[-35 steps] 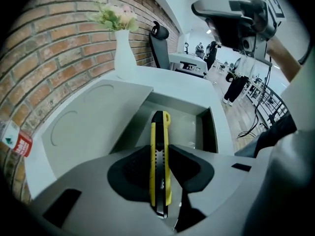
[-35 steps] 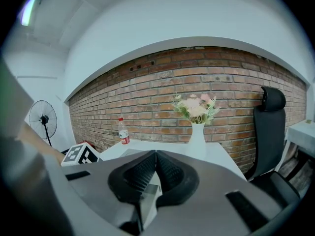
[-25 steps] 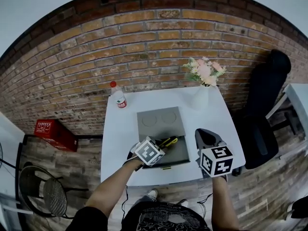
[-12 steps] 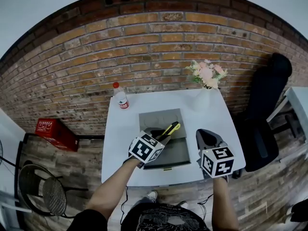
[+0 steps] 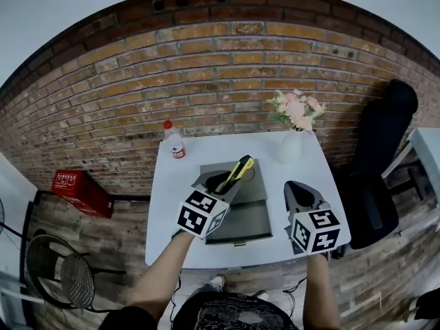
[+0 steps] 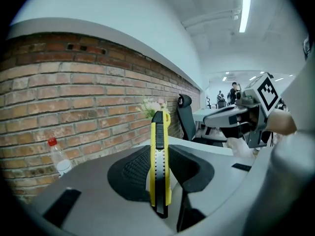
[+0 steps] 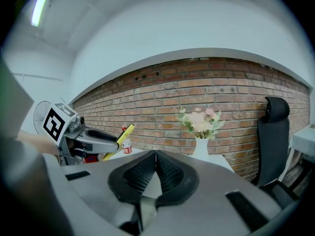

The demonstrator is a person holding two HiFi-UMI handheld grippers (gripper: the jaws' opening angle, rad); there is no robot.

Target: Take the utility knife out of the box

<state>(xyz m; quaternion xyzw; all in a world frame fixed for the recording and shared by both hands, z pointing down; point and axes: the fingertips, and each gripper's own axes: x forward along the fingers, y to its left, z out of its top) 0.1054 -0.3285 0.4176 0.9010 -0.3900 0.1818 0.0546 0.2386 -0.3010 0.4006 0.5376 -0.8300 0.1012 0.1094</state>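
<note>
A yellow and black utility knife (image 5: 235, 172) (image 6: 159, 163) is pinched between the jaws of my left gripper (image 5: 223, 182) (image 6: 158, 173), lifted well above the open grey box (image 5: 234, 220) with its far end tilted up toward the brick wall. In the right gripper view the knife (image 7: 119, 138) sticks up from the left gripper (image 7: 93, 139) at the left. My right gripper (image 5: 300, 198) (image 7: 154, 173) hovers right of the box with its jaws closed together and nothing between them.
The box lid (image 5: 247, 186) lies open behind the box on a small white table (image 5: 172, 212). A red-capped bottle (image 5: 174, 143) stands at the back left, a white vase of flowers (image 5: 291, 139) at the back right. A black office chair (image 5: 375, 157) is on the right.
My left gripper rose from inside the box carrying the knife upward and toward the wall, and the knife tilted more upright. The right gripper lifted slightly.
</note>
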